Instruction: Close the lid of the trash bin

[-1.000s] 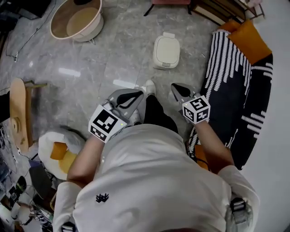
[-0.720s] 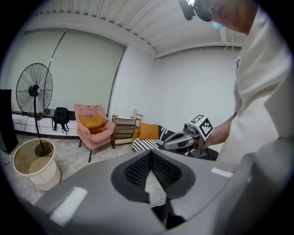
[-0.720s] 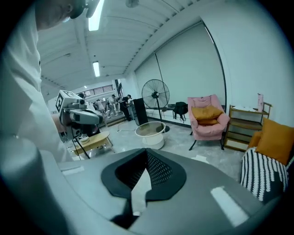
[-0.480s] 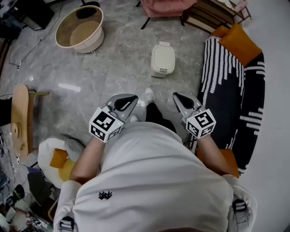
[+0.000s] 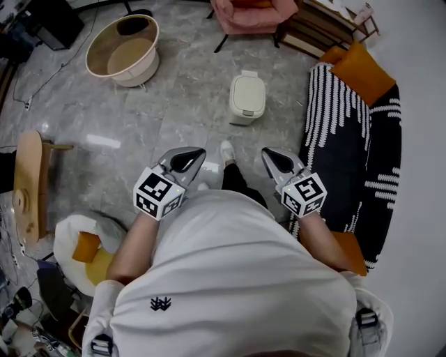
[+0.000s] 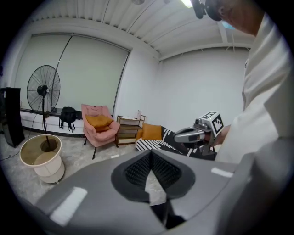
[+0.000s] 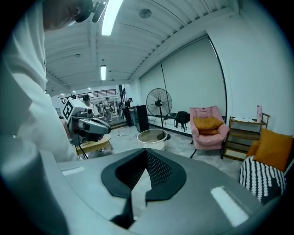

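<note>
The trash bin (image 5: 247, 96) is a small cream one standing on the grey stone floor, and its lid lies flat on top. It shows only in the head view, well ahead of both grippers. My left gripper (image 5: 187, 156) and right gripper (image 5: 270, 156) are held close to the person's body, side by side and level, pointing forward. Both are shut with nothing between the jaws. The right gripper (image 6: 193, 134) appears in the left gripper view, and the left gripper (image 7: 89, 126) in the right gripper view.
A round beige tub (image 5: 122, 42) sits far left, a pink armchair (image 5: 252, 12) beyond the bin, and a wooden shelf (image 5: 324, 21) beside it. A black-and-white striped seat (image 5: 348, 139) with an orange cushion (image 5: 359, 73) lines the right. A wooden stool (image 5: 31, 183) stands at the left, a floor fan (image 6: 42, 89) by the window.
The bin has drifted up and away in the head view as the view widened. Both grippers stay shut near the body, shifting only slightly.
</note>
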Available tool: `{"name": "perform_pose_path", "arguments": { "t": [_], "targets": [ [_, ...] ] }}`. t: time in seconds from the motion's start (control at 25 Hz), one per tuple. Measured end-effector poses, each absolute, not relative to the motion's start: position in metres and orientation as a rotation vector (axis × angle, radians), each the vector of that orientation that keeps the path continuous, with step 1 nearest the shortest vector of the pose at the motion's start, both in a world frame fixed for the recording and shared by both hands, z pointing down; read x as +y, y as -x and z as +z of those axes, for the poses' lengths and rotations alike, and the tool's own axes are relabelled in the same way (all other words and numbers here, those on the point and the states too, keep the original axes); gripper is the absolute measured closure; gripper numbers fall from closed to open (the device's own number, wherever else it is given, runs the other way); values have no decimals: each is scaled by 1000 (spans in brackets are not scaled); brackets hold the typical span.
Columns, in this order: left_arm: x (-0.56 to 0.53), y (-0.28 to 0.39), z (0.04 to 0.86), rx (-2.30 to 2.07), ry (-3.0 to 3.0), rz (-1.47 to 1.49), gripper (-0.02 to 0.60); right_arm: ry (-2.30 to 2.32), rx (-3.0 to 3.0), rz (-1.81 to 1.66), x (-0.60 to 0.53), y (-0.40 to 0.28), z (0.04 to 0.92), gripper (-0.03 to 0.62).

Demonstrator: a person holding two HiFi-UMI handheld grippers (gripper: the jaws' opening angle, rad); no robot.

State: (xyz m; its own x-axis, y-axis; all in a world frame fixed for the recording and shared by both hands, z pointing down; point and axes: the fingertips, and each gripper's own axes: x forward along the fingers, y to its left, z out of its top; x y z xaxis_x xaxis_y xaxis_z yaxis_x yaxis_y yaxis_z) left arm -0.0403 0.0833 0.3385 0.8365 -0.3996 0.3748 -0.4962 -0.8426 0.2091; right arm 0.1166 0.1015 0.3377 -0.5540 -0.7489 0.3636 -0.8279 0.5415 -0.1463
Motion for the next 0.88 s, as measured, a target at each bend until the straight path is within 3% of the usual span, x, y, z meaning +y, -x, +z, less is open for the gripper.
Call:
{"name": "perform_pose_path", "arguments": {
  "t": [0.88],
  "targets": [
    [77,60,335,-697,-2704,435,525,-1291,-2529,416,87,-99,335,594]
  ]
}}
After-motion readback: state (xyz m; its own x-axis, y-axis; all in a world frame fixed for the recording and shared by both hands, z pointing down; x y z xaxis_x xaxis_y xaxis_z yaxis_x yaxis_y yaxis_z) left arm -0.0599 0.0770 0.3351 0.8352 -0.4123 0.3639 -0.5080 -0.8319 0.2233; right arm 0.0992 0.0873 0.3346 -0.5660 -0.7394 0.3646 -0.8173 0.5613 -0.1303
